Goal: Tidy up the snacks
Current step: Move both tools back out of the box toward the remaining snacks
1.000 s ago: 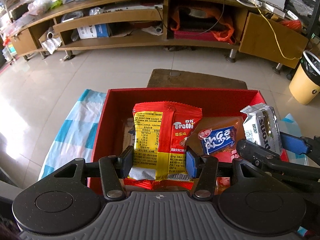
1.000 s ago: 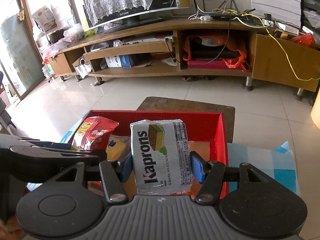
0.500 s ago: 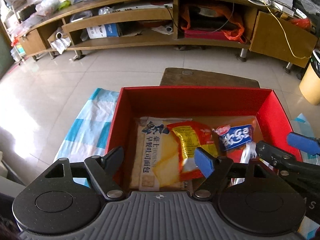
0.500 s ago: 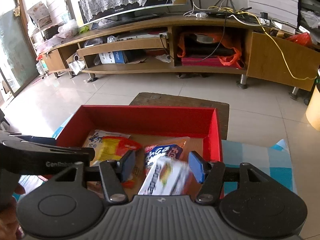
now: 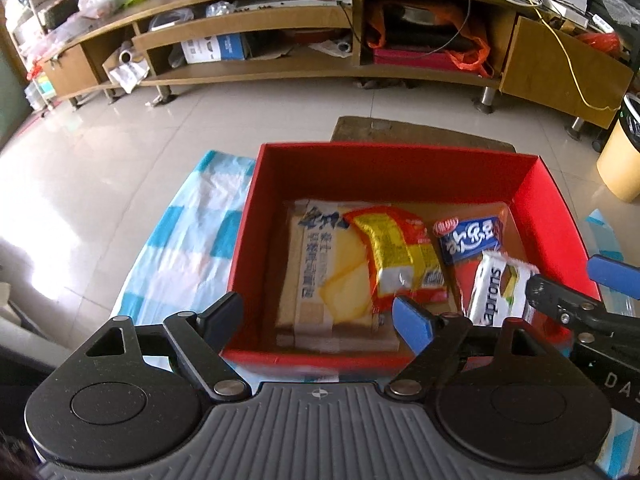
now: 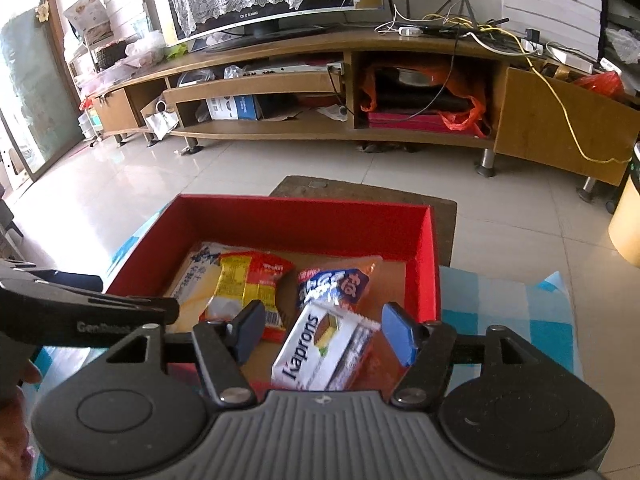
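Note:
A red box point(image 5: 392, 160) point(image 6: 304, 216) holds several snack packs. A pale yellow pack point(image 5: 320, 272) lies at its left. A red and yellow Trolli pack point(image 5: 396, 256) point(image 6: 248, 280) lies over it. A blue and orange pack point(image 5: 470, 238) point(image 6: 336, 280) lies to the right. A white Kaprons wafer pack point(image 5: 496, 290) point(image 6: 324, 344) lies at the near right. My left gripper point(image 5: 320, 316) is open and empty above the box's near wall. My right gripper point(image 6: 324, 332) is open above the Kaprons pack, apart from it.
The box sits on a blue and white checked cloth point(image 5: 188, 240) point(image 6: 504, 312) on a small table. A wooden TV stand point(image 5: 320, 40) stands across the tiled floor. A yellow bin point(image 5: 620, 152) stands at the right.
Both grippers opened. The Trolli pack dropped from the left gripper and the Kaprons pack from the right gripper into the red box. Both grippers pulled back a little.

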`<state>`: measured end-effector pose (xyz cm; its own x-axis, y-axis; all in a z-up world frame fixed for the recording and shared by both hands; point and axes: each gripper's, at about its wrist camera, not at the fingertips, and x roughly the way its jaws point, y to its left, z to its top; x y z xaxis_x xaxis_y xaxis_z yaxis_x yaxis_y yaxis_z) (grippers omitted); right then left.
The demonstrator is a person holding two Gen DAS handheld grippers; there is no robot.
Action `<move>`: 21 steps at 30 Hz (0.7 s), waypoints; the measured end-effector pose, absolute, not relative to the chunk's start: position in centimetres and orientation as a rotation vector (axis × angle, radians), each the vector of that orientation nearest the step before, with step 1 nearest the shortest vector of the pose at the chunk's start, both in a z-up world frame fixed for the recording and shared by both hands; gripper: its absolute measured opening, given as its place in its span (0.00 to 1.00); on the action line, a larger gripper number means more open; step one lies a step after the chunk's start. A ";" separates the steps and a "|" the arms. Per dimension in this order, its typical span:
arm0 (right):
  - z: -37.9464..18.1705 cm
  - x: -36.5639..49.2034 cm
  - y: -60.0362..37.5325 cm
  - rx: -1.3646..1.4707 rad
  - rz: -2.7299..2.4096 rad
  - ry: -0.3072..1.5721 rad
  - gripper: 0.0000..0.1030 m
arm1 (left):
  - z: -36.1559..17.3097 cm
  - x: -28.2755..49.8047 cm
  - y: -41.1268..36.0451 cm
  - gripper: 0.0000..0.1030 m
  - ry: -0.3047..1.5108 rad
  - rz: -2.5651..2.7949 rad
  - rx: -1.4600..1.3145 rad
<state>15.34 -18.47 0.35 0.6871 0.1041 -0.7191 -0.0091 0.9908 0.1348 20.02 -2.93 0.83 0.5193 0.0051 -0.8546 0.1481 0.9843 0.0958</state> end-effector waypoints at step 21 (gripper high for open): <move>-1.7 9.7 -17.3 0.093 0.104 0.931 0.60 | -1.3 14.0 -1.2 0.84 1.119 -0.091 0.168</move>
<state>9.74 -17.31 -1.66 0.5927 0.1298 -0.7949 -0.0494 0.9909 0.1250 14.00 -1.18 -1.33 0.4345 0.0118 -0.9006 0.1573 0.9835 0.0888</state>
